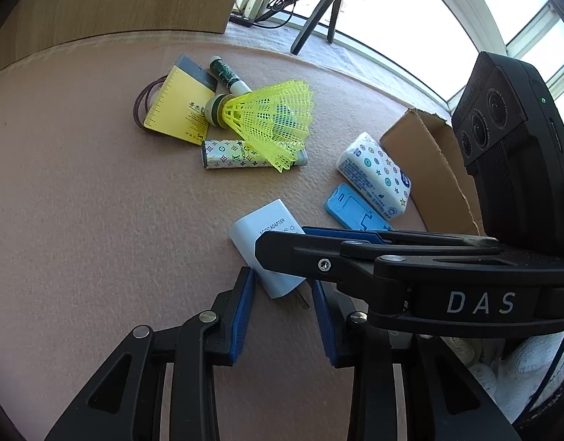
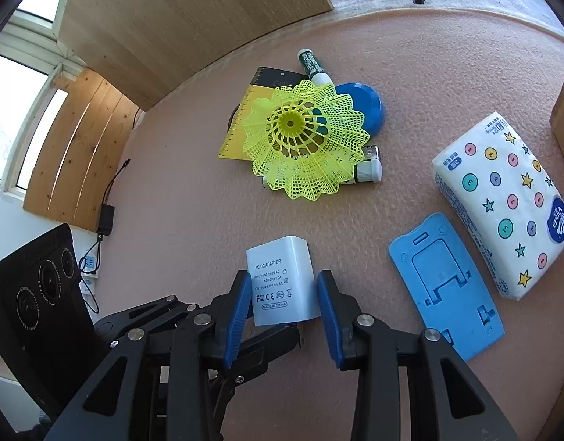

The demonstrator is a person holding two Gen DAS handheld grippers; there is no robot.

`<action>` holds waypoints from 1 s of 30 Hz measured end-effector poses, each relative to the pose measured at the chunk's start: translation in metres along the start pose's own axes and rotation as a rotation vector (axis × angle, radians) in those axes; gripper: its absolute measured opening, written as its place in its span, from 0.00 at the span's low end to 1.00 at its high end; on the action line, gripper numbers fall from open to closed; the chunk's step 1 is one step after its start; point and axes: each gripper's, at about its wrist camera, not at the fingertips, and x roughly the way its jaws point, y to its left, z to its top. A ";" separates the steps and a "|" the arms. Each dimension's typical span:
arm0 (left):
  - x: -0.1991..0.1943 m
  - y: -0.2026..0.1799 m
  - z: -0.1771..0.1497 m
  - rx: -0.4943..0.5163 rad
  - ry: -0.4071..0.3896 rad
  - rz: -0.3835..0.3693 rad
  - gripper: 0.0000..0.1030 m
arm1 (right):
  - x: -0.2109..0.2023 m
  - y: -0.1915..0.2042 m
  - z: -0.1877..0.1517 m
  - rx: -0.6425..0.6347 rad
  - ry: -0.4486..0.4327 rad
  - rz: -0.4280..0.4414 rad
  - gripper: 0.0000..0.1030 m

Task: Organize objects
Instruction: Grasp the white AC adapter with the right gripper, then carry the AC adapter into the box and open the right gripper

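Right wrist | right tongs (image 2: 284, 299) clamp smooth white boxy adapter (image 2: 282, 275)

Pink table (image 2: 193, 191) bears adapter (image 2: 282, 279), tissues (image 2: 502, 198), shuttlecock (image 2: 304, 139).

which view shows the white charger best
The right wrist view: the white charger faces the camera with its printed label readable, sitting between the right hand-held gripper pads. In the left wrist view the charger is partly covered by the right gripper's black finger crossing over it, with only part of the label showing.
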 end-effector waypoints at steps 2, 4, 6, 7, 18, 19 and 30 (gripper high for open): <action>-0.003 -0.003 0.000 0.008 -0.006 0.000 0.34 | -0.004 0.001 -0.003 0.001 -0.009 0.002 0.33; -0.007 -0.008 0.000 0.022 -0.013 0.002 0.34 | -0.010 0.000 -0.006 0.008 -0.022 0.008 0.33; -0.011 -0.016 0.001 0.044 -0.021 0.005 0.34 | -0.018 -0.001 -0.009 0.021 -0.038 0.016 0.33; -0.012 -0.020 0.001 0.056 -0.024 0.005 0.34 | -0.022 -0.002 -0.011 0.025 -0.048 0.018 0.33; -0.019 -0.091 0.013 0.211 -0.054 -0.043 0.34 | -0.089 -0.013 -0.031 0.067 -0.192 -0.016 0.33; -0.017 -0.099 0.015 0.225 -0.055 -0.052 0.34 | -0.096 -0.016 -0.033 0.073 -0.208 -0.022 0.33; 0.009 -0.190 0.014 0.380 -0.024 -0.152 0.34 | -0.168 -0.065 -0.067 0.165 -0.335 -0.114 0.33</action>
